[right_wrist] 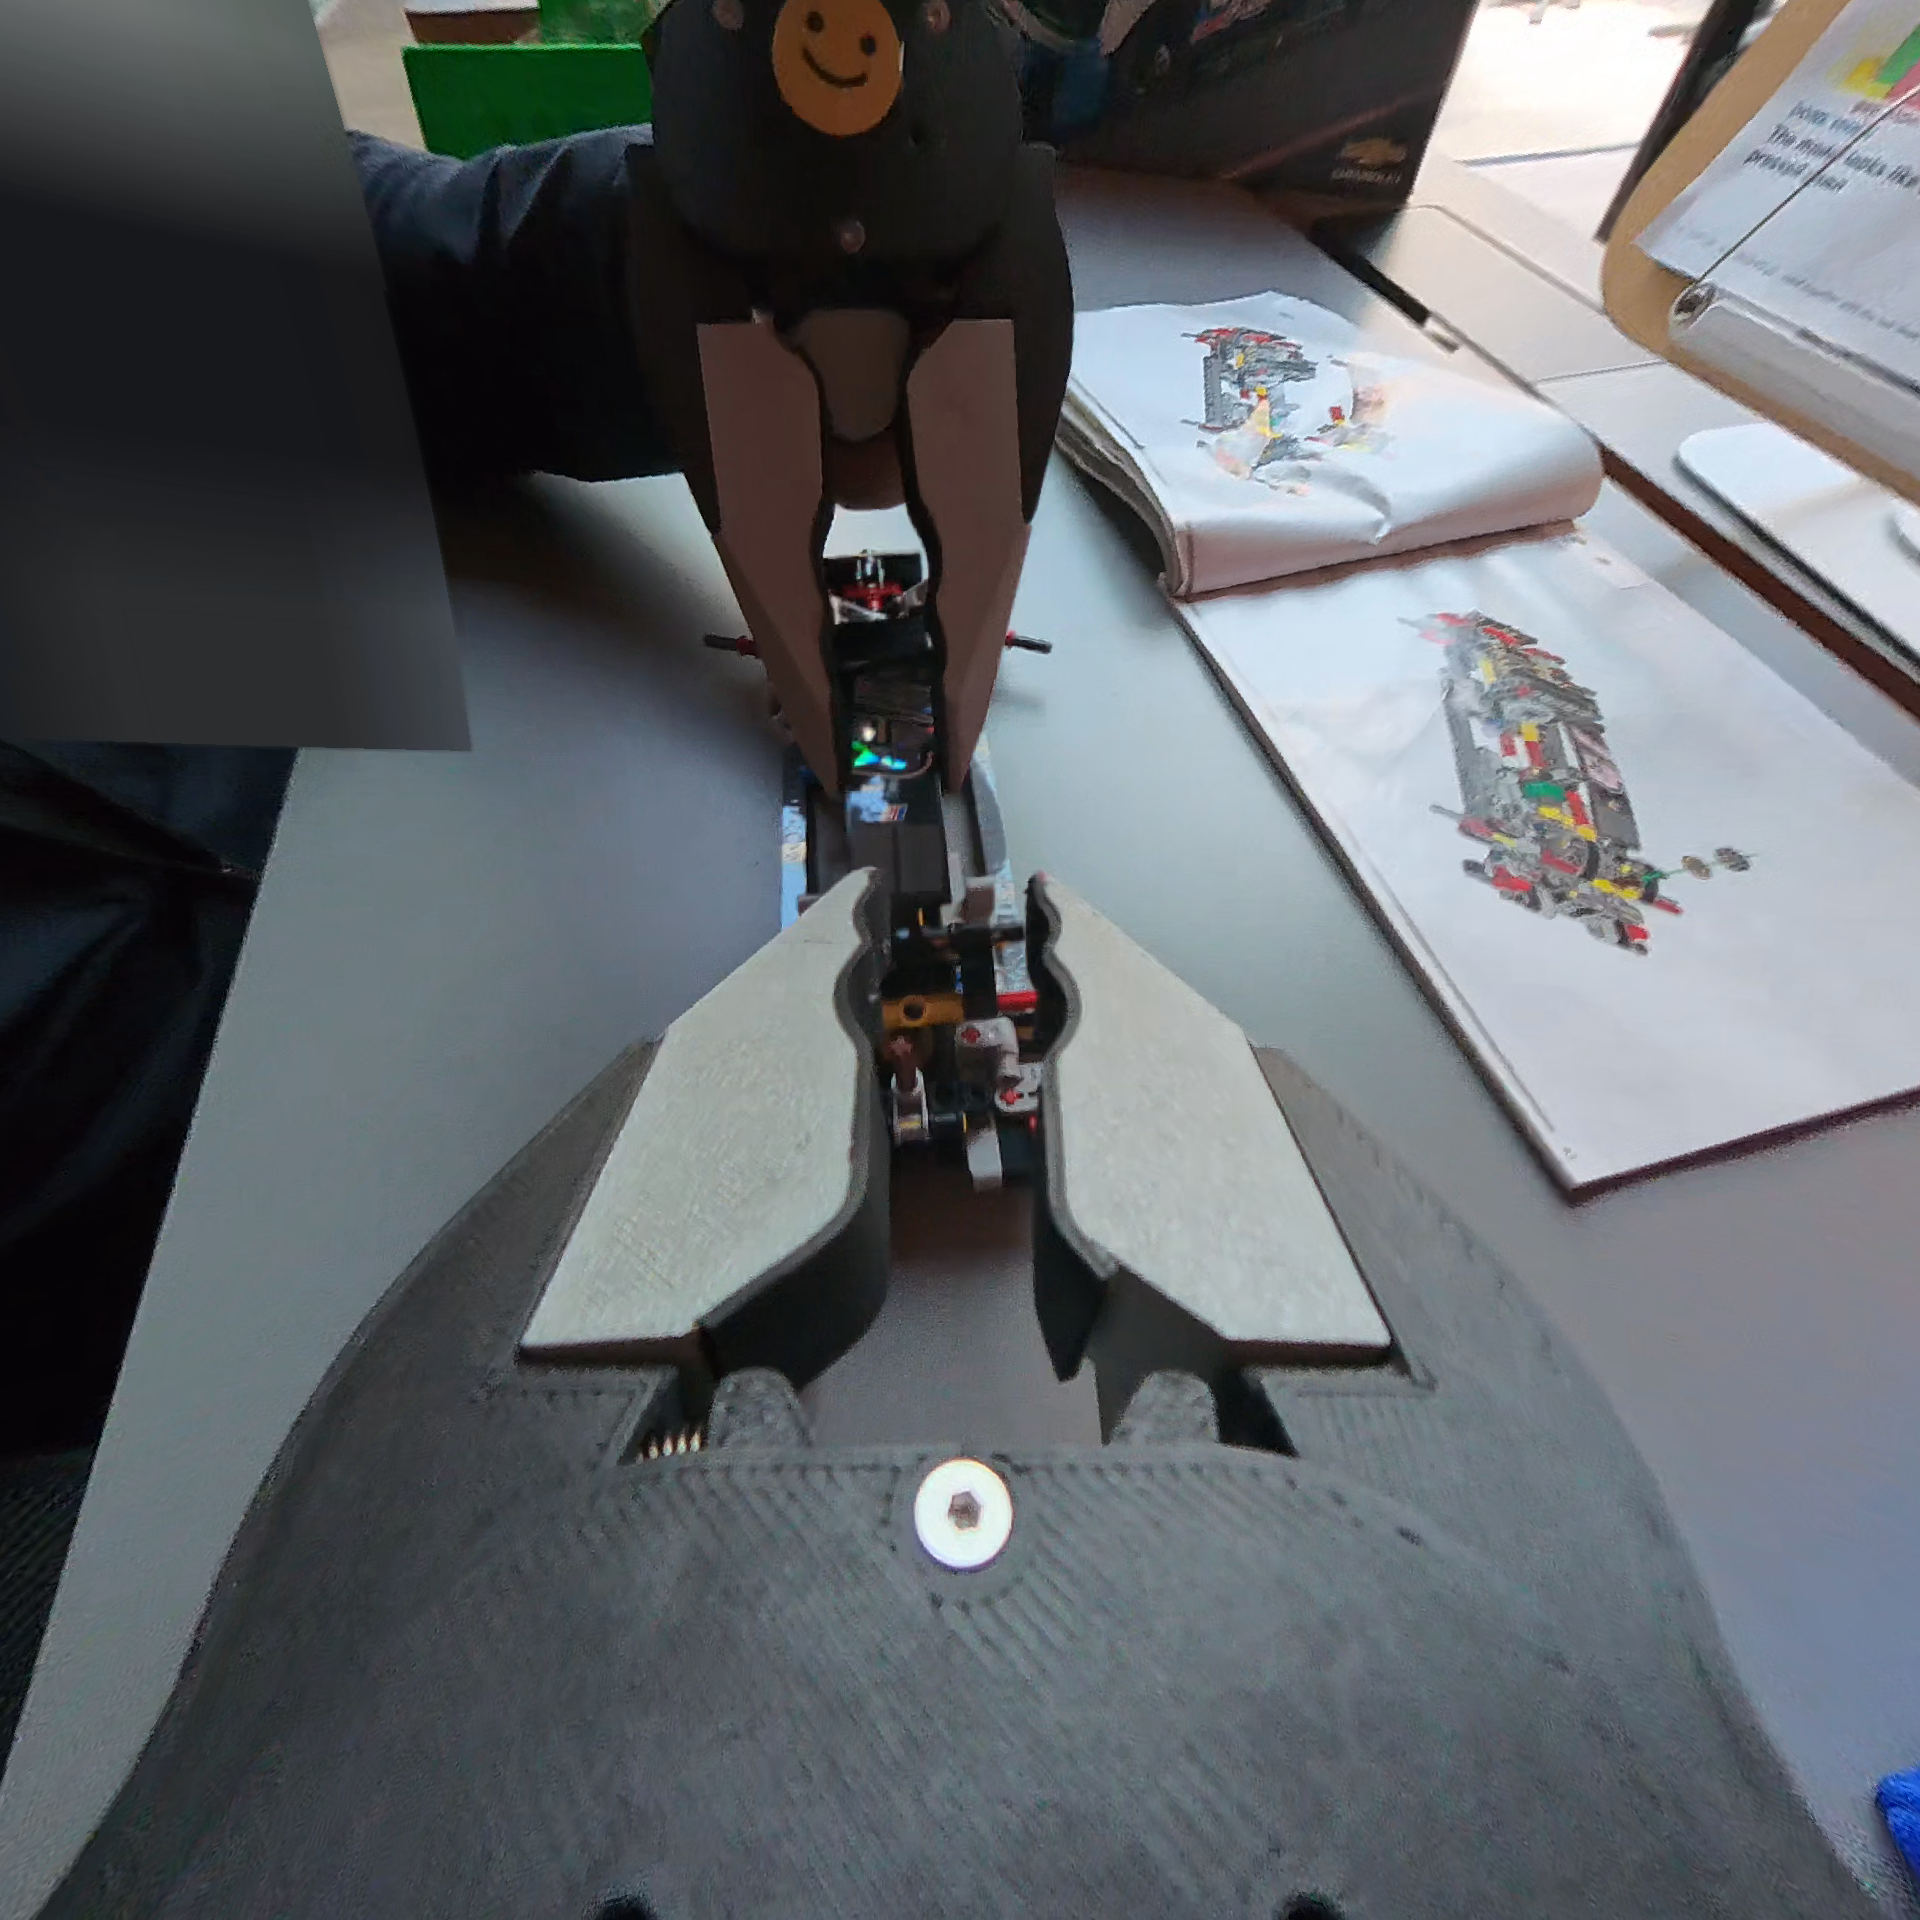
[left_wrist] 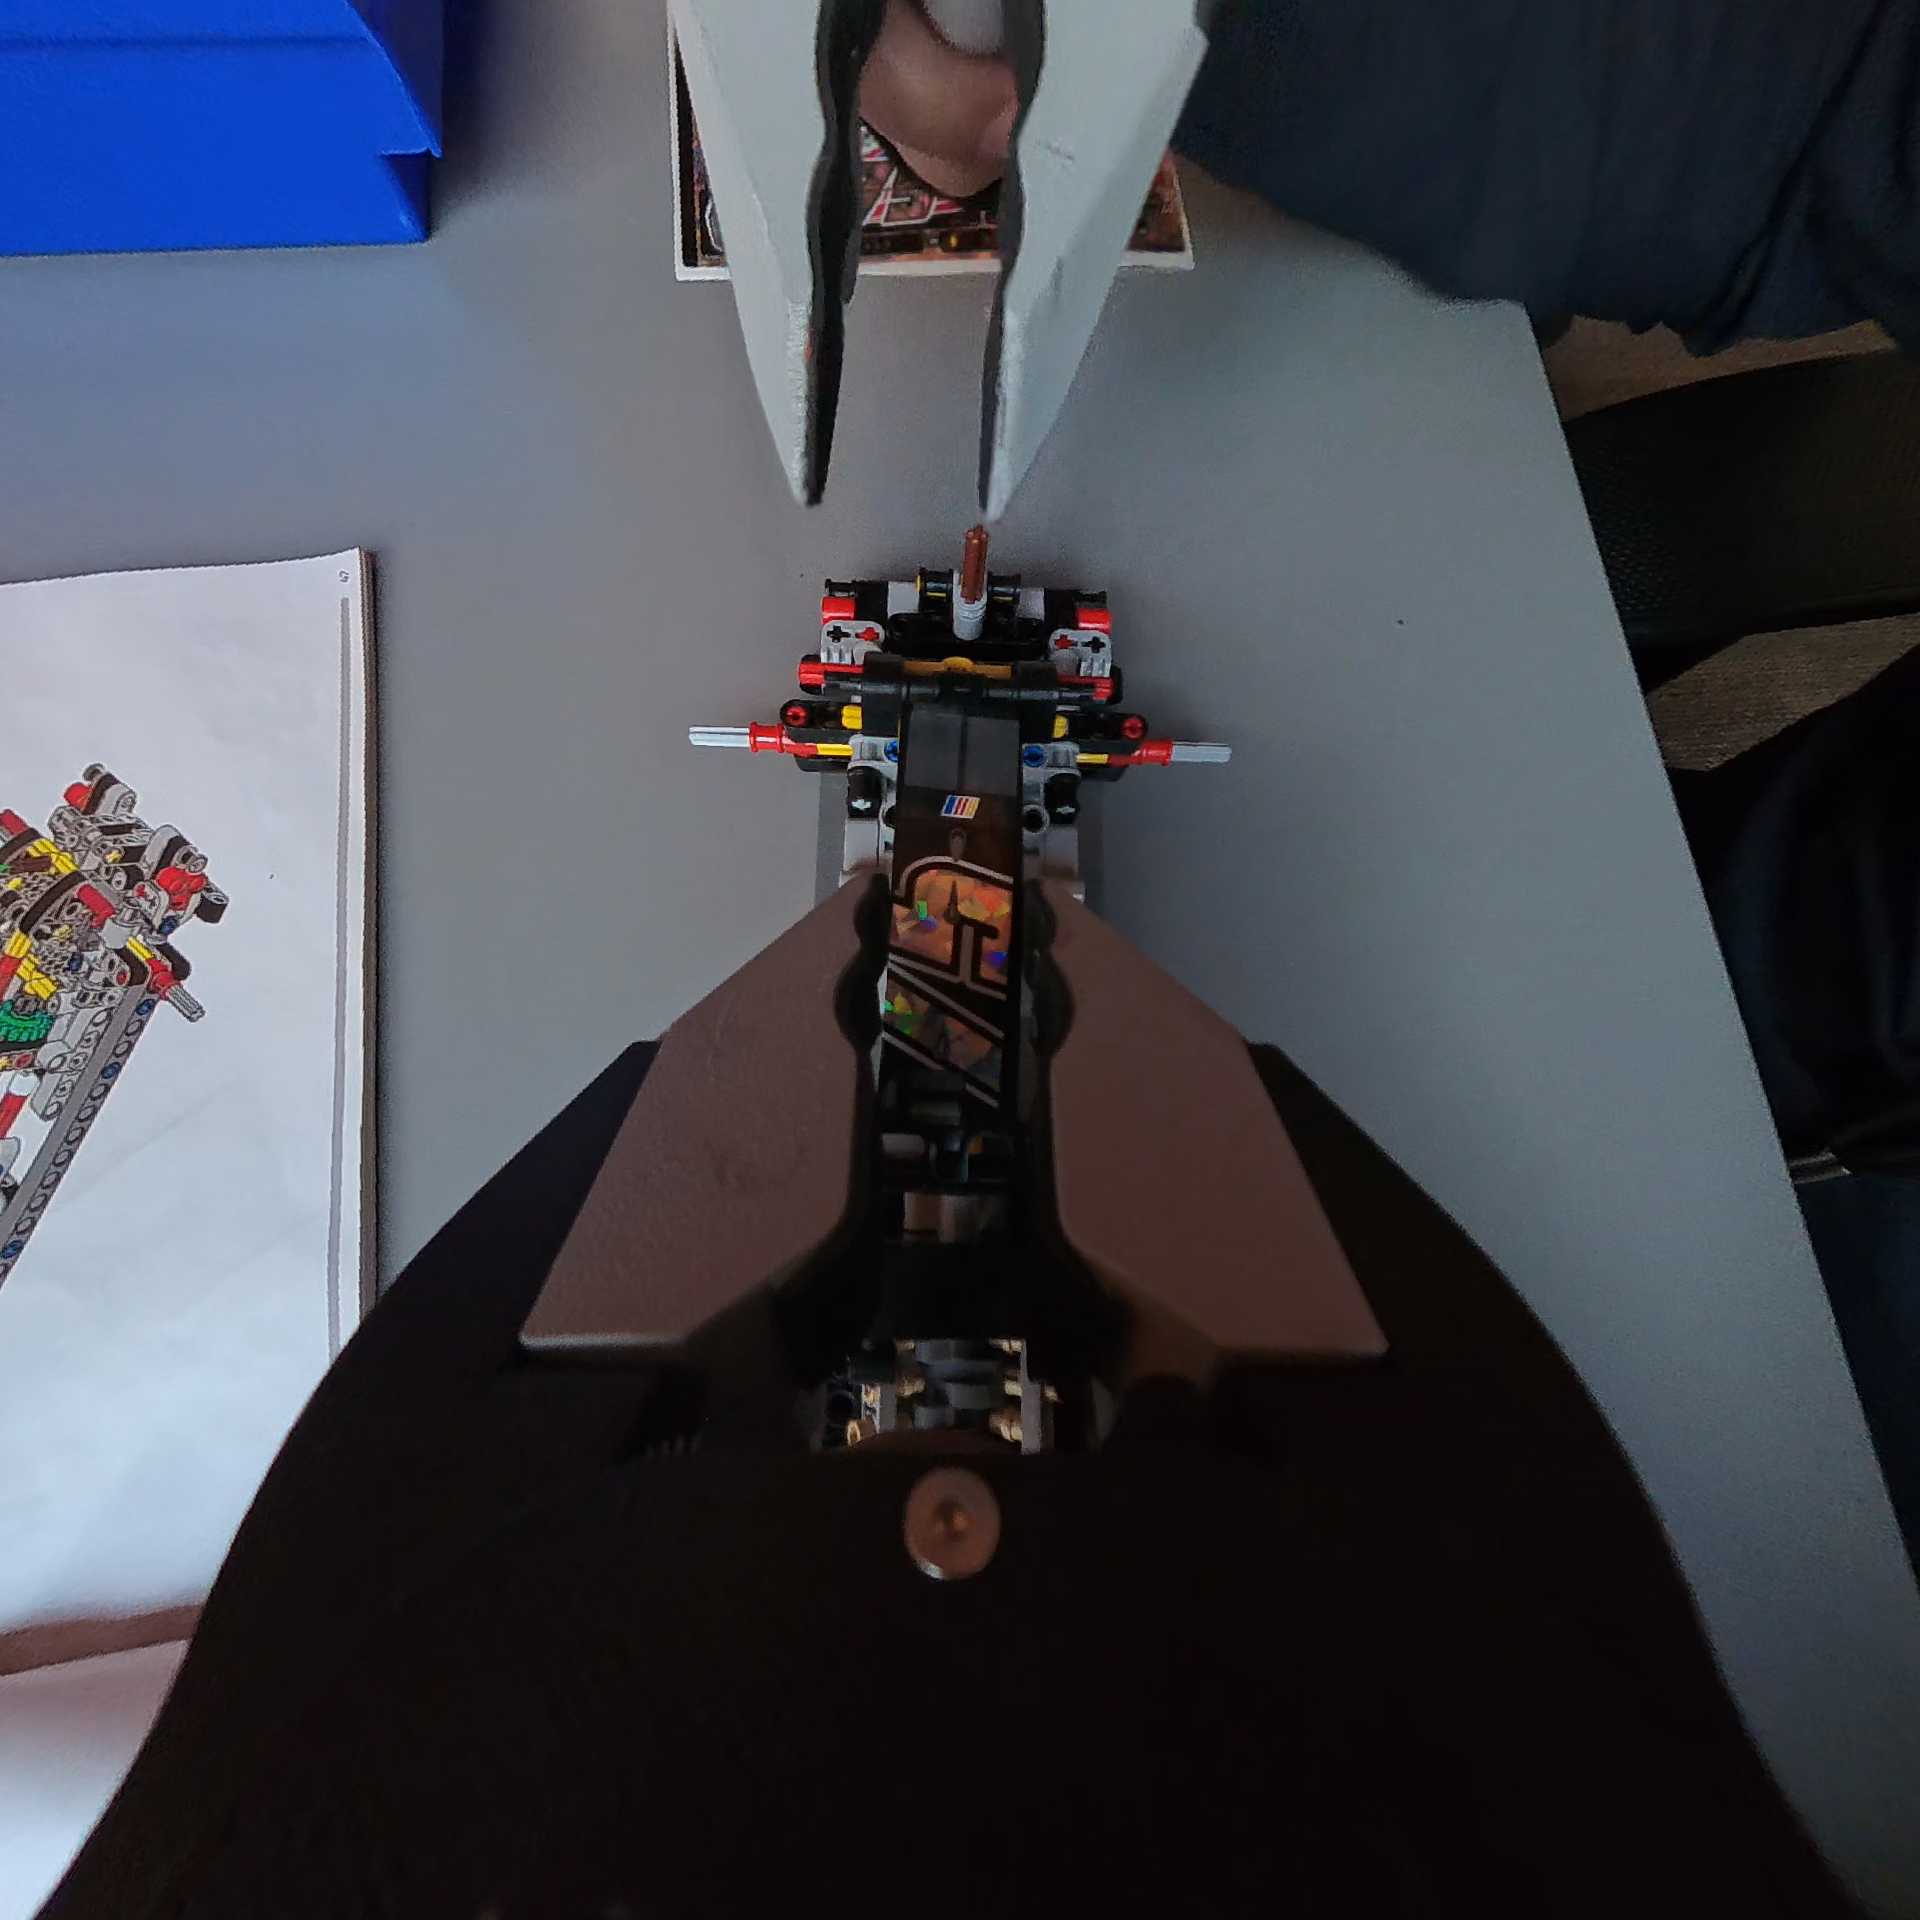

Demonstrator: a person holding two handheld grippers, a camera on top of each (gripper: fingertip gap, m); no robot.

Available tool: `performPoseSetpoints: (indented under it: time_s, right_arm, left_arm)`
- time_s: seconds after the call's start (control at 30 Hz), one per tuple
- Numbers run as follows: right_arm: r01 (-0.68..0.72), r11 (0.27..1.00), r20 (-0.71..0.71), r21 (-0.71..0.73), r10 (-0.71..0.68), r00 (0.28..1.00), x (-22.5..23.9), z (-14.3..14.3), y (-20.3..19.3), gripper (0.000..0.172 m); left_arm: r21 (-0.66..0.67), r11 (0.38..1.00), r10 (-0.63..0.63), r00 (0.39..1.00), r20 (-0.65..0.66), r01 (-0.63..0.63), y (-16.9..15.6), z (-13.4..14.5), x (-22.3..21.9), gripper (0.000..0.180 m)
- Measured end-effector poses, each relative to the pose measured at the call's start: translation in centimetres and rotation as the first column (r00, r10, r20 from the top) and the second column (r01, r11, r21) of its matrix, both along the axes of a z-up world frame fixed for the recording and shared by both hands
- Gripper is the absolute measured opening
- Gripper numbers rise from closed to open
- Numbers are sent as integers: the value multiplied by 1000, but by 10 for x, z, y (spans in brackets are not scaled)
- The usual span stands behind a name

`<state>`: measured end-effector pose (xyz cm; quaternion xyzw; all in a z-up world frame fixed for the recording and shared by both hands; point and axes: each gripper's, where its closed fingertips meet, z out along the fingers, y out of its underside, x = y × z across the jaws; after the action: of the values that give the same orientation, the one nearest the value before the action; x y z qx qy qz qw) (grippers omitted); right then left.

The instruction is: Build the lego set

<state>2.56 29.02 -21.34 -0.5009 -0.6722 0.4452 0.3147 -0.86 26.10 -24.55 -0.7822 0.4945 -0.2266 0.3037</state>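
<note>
Wrist views face each other—close—sharing the brick model (left_wrist: 961,790).

Grey table (left_wrist: 1351,520), perhaps daylit

An open instruction booklet (right_wrist: 1621,831), a blue box (left_wrist: 208,125) and perhaps a clipboard (right_wrist: 1766,156) lie nearby.

Black printed gripper (right_wrist: 956,894) bodies, grey fingers, yellow smiley disc (right_wrist: 836,64), navy sleeve (right_wrist: 499,301).
</note>
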Motion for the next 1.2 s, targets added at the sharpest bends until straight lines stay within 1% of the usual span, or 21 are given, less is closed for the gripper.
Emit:
performPoseSetpoints:
  time_s: [0.1, 0.2, 0.23, 0.33, 0.43, 0.5, 0.57, 0.83, 0.97, 1.2]
  right_arm:
    - [-29, 999, 59, -37, 31, 998, 7, -13, 3, 20]
    - [-30, 1000, 137, -6, 31, 990, 8, -33, 5, 20]
    - [-34, 999, 139, -7, 35, 990, 8, -34, 5, 20]
    - [-32, 999, 120, -6, 32, 992, 11, -29, 7, 20]
    - [-42, 998, 55, -36, 44, 998, 15, -13, 6, 20]
    - [-53, 998, 37, -45, 55, 998, 18, -8, 5, 20]
    - [-57, 998, 46, -34, 59, 997, 22, -8, 6, 19]
    - [-91, 996, 114, 17, 89, 989, 26, -22, 0, 18]
    - [-94, 994, 119, 54, 87, 989, 26, -24, -1, 16]
    - [-99, 993, 126, 64, 90, 988, 28, -25, -1, 15]
  left_arm:
    - [14, 1000, -2, 1000, 7, 2, 1, 1, 1, 23]
    - [51, 999, 0, 1000, 17, -1, 4, 6, 1, 23]
    - [57, 998, 0, 1000, 29, -2, 4, 8, 2, 23]
    - [58, 998, -5, 997, 72, 1, 4, 16, 3, 23]
    - [78, 997, 2, 995, 103, -10, 7, 20, 4, 23]
    - [82, 997, 1, 990, 139, -12, 8, 24, 7, 23]
    - [79, 997, -3, 987, 163, -10, 7, 25, 10, 23]
    - [77, 997, -25, 983, 180, 12, 4, 24, 17, 22]
    - [81, 997, -29, 987, 158, 17, 4, 19, 17, 23]
    - [69, 997, -37, 989, 145, 27, 3, 13, 17, 23]
